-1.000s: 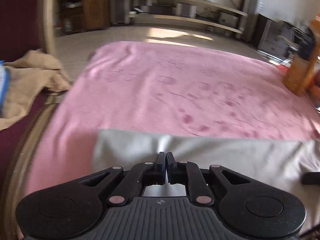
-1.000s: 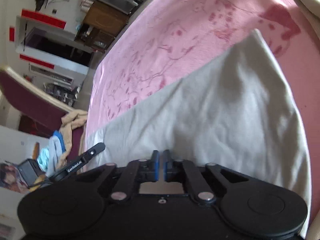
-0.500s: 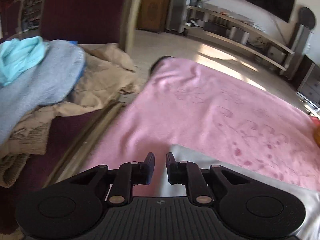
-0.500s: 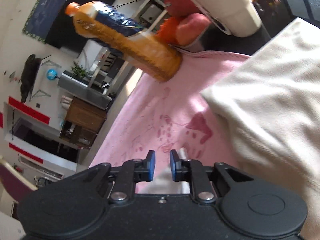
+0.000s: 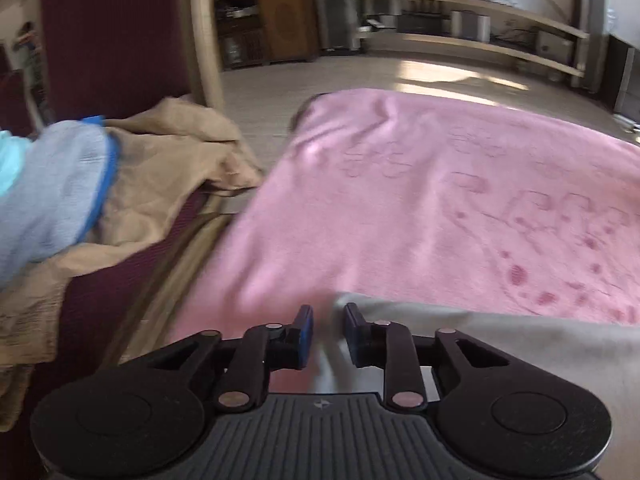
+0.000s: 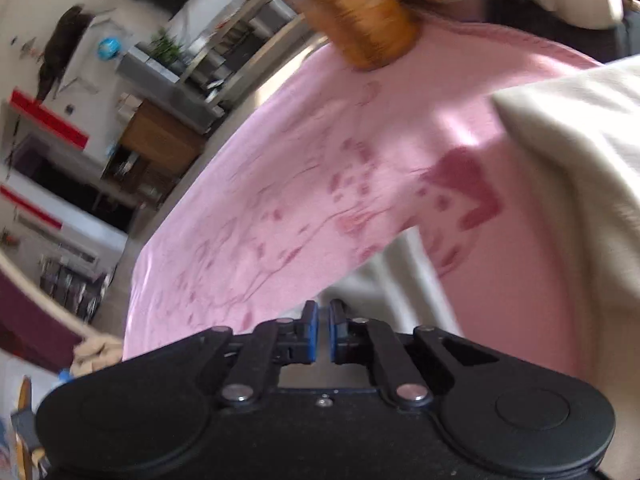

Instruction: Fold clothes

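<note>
Left gripper (image 5: 325,318) has let go! A second ago its jaws were pinched together on the pale grey folded garment (image 5: 500,344); now they stand apart, the cloth's corner lying loose between and just ahead of them on the pink flower-printed blanket (image 5: 420,208). Right gripper (image 6: 323,322): it too parted half a second ago, and now the jaws are nearly together again with a thin slit showing; whether they pinch any cloth, I cannot tell. The grey garment (image 6: 384,284) sits just beyond its tips. My read: that fold is laid down, released, and the next piece is due.

Count: one grey garment flat on the blanket. Off to the left gripper's left, a waiting heap with three pieces I can separate: one tan cloth (image 5: 168,168), one light blue knit (image 5: 52,192), one turquoise scrap (image 5: 10,160). Right of the right gripper, one cream folded fabric (image 6: 580,168). Ahead, one orange bottle (image 6: 352,16).
</note>
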Motion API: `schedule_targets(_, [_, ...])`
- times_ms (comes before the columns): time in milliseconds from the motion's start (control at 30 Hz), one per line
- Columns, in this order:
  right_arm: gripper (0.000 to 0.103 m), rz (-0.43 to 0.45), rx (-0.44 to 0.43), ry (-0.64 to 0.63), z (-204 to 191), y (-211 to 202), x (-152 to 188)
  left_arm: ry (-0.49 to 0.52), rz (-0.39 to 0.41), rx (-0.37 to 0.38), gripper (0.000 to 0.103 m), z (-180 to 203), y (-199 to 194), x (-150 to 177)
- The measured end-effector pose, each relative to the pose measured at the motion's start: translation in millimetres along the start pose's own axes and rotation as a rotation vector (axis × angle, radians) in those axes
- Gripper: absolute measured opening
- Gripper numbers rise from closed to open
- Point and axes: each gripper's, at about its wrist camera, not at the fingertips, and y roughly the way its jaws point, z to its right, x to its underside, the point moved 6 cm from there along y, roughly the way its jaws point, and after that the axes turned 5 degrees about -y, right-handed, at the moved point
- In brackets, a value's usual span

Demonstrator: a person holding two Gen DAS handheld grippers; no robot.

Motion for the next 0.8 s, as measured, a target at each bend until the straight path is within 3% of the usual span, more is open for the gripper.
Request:
schedule_targets(33, [0.0,0.042,0.043,0.041,13,-7,-7,0.0,-0.024,-0.096,0.022,-10,7,1])
schedule_targets(67, [0.0,0.086,0.105,0.05,21,-16,-12,0.011,-0.022,-0.147,0.024,-16,8,2])
schedule_targets(100, [0.01,0.121,0.199,0.029,26,-26,-15,0.024,-0.035,-0.179,0.022,-21,6,3])
schedule_targets(133, [0.01,0.148,0.301,-0.014,27,-36,-18,0.038,-0.047,-0.21,0.021,-25,3,4])
schedule_targets(167, [0.01,0.166,0.343,-0.053,25,-47,-18,0.028,-0.063,-0.19,0.02,-28,-3,5])
schedule_targets(200, [0.014,0.167,0.329,-0.065,20,-57,-16,0.018,-0.074,-0.153,0.02,-31,-12,6])
schedule_targets(300, [0.02,0.143,0.18,-0.063,-3,-85,-5,0.063,-0.086,-0.005,0.021,-30,-53,12])
schedule_targets(400, [0.026,0.114,0.048,-0.187,-43,-104,10,0.13,-0.056,0.167,0.026,-19,-92,28])
schedule_targets(500, [0.03,0.05,-0.054,-0.32,-80,-95,28,0.185,-0.09,0.265,0.027,-1,-101,51])
schedule_targets(533, [0.03,0.015,-0.077,-0.349,-89,-87,37,0.203,-0.113,0.264,0.027,4,-94,57])
schedule_targets(600, [0.029,-0.052,-0.115,-0.398,-104,-68,55,0.24,-0.166,0.195,0.025,10,-75,68])
schedule_targets(700, [0.019,-0.149,-0.147,-0.429,-117,-45,78,0.269,-0.188,0.117,0.029,1,-69,72])
schedule_targets(800, [0.019,-0.221,-0.138,-0.432,-119,-27,92,0.248,-0.189,0.101,0.037,-11,-69,74])
